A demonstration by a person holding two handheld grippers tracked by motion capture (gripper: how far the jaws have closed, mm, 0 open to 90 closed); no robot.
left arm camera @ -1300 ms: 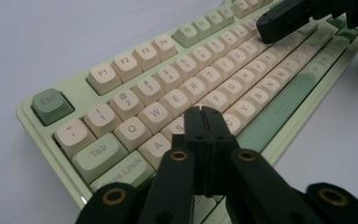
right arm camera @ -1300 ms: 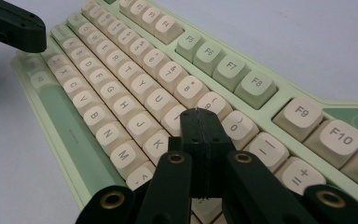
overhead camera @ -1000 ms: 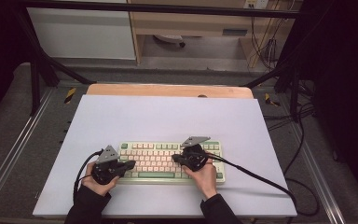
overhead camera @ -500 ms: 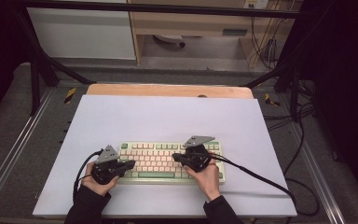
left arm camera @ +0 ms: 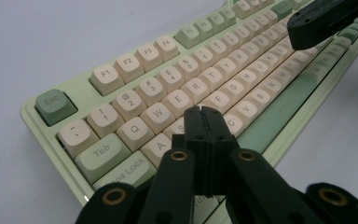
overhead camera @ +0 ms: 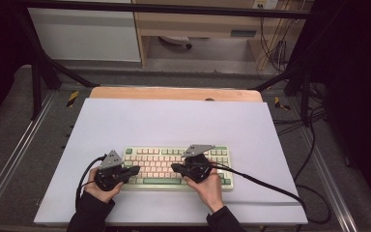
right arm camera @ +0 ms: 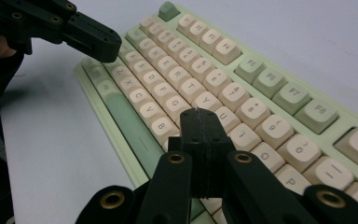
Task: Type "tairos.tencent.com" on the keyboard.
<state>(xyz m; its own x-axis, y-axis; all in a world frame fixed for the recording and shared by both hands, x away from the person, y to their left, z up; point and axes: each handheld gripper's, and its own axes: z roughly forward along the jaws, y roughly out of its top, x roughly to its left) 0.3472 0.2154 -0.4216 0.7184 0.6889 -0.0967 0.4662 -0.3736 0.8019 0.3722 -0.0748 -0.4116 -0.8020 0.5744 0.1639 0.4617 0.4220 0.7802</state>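
A green keyboard (overhead camera: 174,166) with cream and green keys lies near the front of the white table (overhead camera: 174,121). My left gripper (overhead camera: 136,170) hovers over the keyboard's left end, jaws shut with nothing between them. In the left gripper view its tip (left arm camera: 202,111) sits above the letter keys near D on the keyboard (left arm camera: 135,60). My right gripper (overhead camera: 173,167) is over the right half, also shut and empty. In the right gripper view its tip (right arm camera: 198,113) lies over the keys near H and J on the keyboard (right arm camera: 270,88), with the left gripper (right arm camera: 107,51) farther off.
A wooden strip (overhead camera: 174,93) runs along the table's far edge. Black cables (overhead camera: 270,186) trail from both grippers across the table's front right. A metal frame and shelves stand behind the table. Bare white table surface lies beyond the keyboard.
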